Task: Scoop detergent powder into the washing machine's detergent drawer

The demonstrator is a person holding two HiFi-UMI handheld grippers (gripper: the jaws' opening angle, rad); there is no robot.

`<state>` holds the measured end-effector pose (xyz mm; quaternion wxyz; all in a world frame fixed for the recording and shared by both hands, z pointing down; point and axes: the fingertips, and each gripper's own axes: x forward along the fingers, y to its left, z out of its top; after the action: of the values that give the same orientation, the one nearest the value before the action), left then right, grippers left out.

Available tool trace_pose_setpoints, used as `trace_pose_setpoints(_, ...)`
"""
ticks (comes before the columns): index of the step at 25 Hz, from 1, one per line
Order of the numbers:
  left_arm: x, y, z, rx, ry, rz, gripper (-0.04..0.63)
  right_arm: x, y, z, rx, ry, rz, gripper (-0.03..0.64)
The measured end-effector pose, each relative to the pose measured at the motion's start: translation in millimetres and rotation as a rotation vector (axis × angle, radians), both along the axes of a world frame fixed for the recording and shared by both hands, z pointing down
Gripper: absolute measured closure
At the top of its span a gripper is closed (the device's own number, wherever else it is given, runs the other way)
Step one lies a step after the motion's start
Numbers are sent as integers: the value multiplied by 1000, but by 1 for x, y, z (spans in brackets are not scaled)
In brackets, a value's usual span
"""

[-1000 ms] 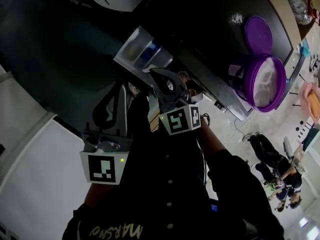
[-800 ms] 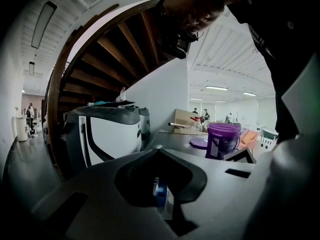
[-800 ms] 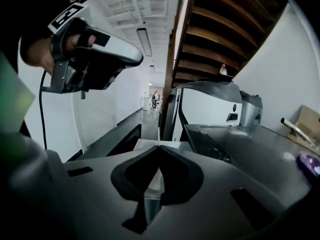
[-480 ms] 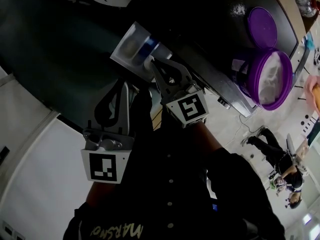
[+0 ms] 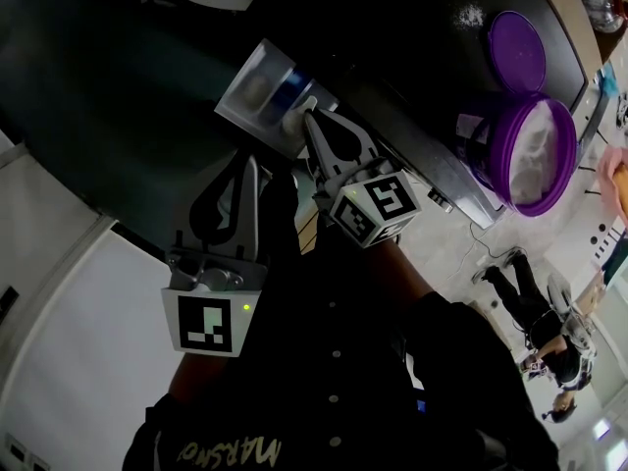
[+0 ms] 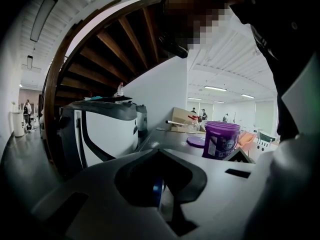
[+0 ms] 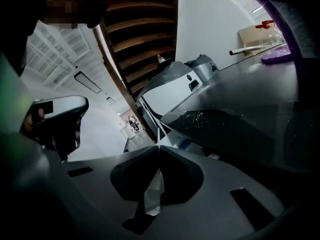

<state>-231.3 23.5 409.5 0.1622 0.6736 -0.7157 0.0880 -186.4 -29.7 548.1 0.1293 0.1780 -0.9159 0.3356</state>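
Purple marks the open detergent tub (image 5: pixel 483 150), white powder inside, standing on the washing machine's dark top (image 5: pixel 412 57) with its lid (image 5: pixel 517 52) lying just beside it. Your right gripper (image 5: pixel 312 116) is clenched on a thin white scoop (image 5: pixel 308 105), its tip over the pulled-out detergent drawer (image 5: pixel 257 86). Your left gripper (image 5: pixel 247 160) hangs lower, beside the right one, jaws pressed together on nothing.

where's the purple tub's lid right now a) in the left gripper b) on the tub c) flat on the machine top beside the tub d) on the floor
c: the lid lies flat on the dark machine top beside the open tub, with white powder showing inside.
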Motion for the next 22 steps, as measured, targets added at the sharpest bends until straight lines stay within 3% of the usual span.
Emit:
trace_pose_setpoints(5, 0, -1, 0, 5, 1, -1, 591, 2, 1, 3, -15, 8, 5, 586)
trace_pose_setpoints(7, 1, -1, -1, 4, -1, 2, 591, -1, 2, -3, 31, 8, -18, 584)
trace_pose_setpoints(9, 2, 0, -3, 1, -7, 11, 591, -8, 9, -18, 200, 49, -114, 584)
trace_pose_setpoints(12, 1, 2, -8, 3, -18, 14, 591, -12, 34, -31, 562, 200, -361, 586)
trace_pose_setpoints(15, -2, 4, -17, 12, -34, 7, 591, -11, 56, -37, 820, 229, -473, 586)
trace_pose_setpoints(18, -4, 3, -27, 28, -50, 3, 591, -7, 64, -44, 974, 251, -545, 584)
trace_pose_setpoints(22, -3, 1, -44, 51, -67, 1, 591, -4, 60, -72, 1069, 269, -562, 585)
